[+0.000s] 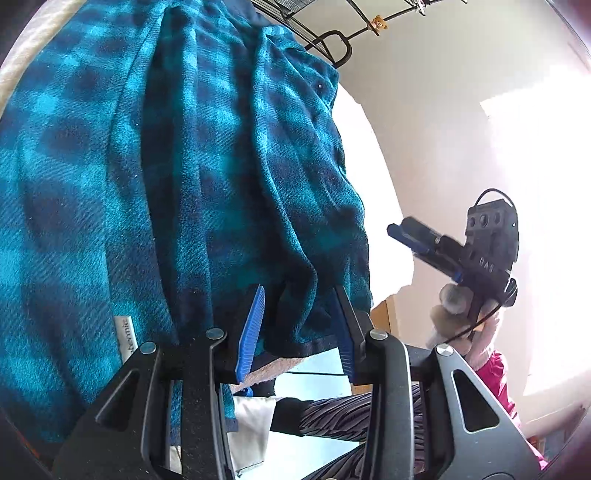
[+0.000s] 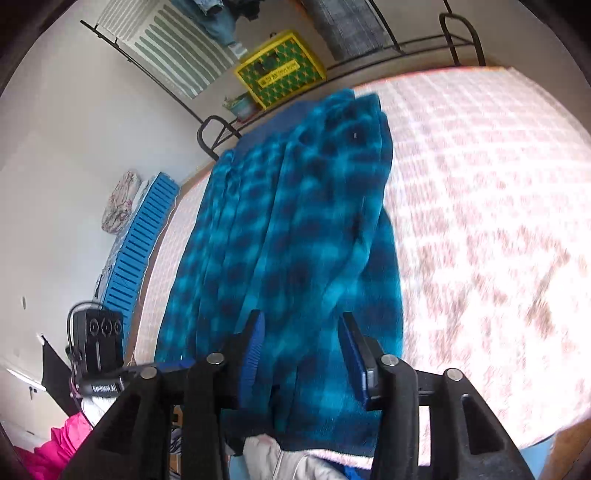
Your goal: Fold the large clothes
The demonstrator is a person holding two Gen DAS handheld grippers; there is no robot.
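Teal plaid garment [image 2: 288, 236] folded on checked bed cover [image 2: 480, 221]; both grippers' fingers parted

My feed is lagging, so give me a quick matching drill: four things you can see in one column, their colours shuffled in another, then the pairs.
Things:
1. blanket
2. crate
3. bed cover
4. rack

Colours:
A. black
B. pink and white check
C. blue and teal check
D. yellow and green

Pairs: 1-C, 2-D, 3-B, 4-A
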